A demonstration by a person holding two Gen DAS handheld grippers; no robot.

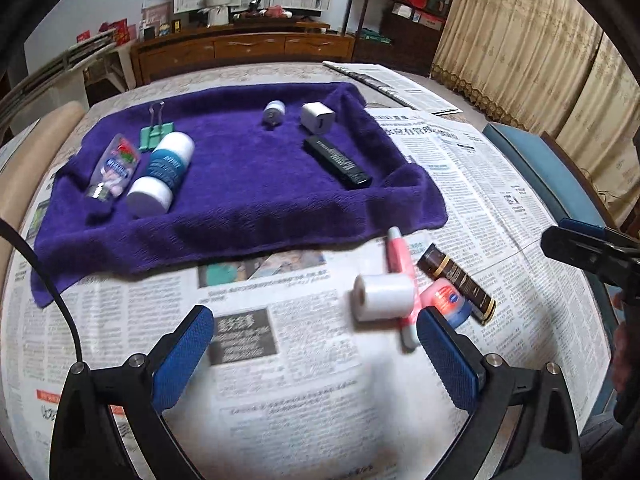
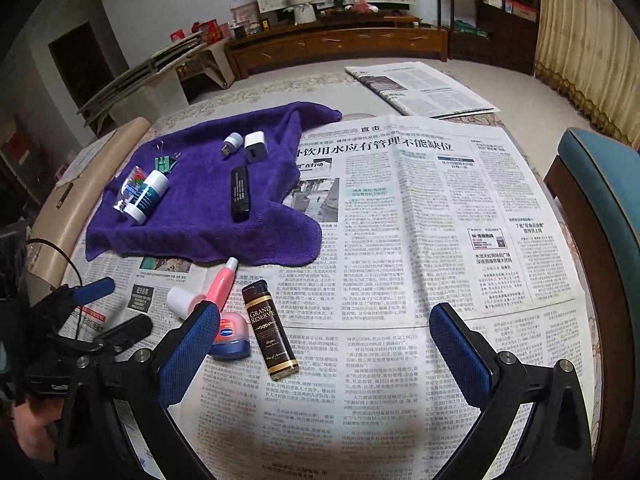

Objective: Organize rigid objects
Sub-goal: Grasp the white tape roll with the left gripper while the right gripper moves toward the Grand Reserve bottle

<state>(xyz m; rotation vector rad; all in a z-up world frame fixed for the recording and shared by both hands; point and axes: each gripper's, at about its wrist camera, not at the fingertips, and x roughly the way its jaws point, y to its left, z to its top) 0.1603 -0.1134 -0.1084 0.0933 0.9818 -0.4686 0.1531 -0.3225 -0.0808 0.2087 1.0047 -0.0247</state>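
Note:
A purple towel (image 1: pixel 240 184) (image 2: pixel 200 208) lies on the newspaper-covered table. On it lie a blue-and-white bottle (image 1: pixel 162 174) (image 2: pixel 146 196), a clear candy bottle (image 1: pixel 114 166), a green binder clip (image 1: pixel 156 134), a small USB plug (image 1: pixel 274 112), a white charger cube (image 1: pixel 318 117) and a black case (image 1: pixel 338 162) (image 2: pixel 240 194). In front of the towel lie a white roll (image 1: pixel 384 297), a pink tube (image 1: pixel 400 264) (image 2: pixel 220 284), a small Vaseline jar (image 1: pixel 446 300) (image 2: pixel 230 338) and a brown Grand Reserve bottle (image 1: pixel 456 282) (image 2: pixel 270 332). My left gripper (image 1: pixel 316 346) is open and empty, left of the roll. My right gripper (image 2: pixel 326 340) is open and empty, right of the brown bottle.
Newspaper sheets (image 2: pixel 420 220) cover the table; a folded paper (image 2: pixel 416 88) lies at the back. A teal chair (image 2: pixel 600 208) stands at the right edge, a beige chair back (image 2: pixel 92 184) at the left. A wooden sideboard (image 2: pixel 340 46) stands behind.

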